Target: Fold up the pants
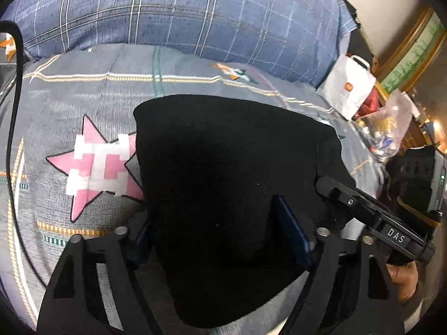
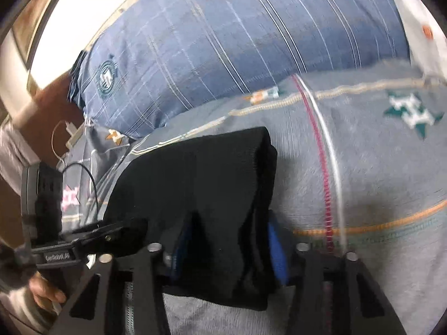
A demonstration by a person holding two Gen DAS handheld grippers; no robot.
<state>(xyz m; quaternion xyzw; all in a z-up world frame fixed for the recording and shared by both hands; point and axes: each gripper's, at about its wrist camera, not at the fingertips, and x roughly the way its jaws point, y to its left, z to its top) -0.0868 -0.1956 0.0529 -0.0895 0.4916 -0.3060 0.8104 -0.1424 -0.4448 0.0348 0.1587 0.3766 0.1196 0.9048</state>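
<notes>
The black pants (image 1: 223,173) lie as a folded bundle on the grey patterned bedspread (image 1: 83,106). My left gripper (image 1: 220,240) has its blue-padded fingers (image 1: 293,237) apart, one on each side of the near end of the bundle. In the right wrist view the pants (image 2: 201,173) run away from the camera, and my right gripper (image 2: 226,254) straddles their near edge with its blue pads (image 2: 276,254) either side of the thick cloth. The right gripper shows at the right of the left wrist view (image 1: 371,215). The left gripper shows at the left of the right wrist view (image 2: 83,237).
A blue plaid pillow (image 1: 181,14) lies along the far side of the bed. A white paper bag (image 1: 349,86) and a clear plastic bag (image 1: 391,128) stand at the bed's right edge. A black cable (image 1: 14,111) hangs at the left.
</notes>
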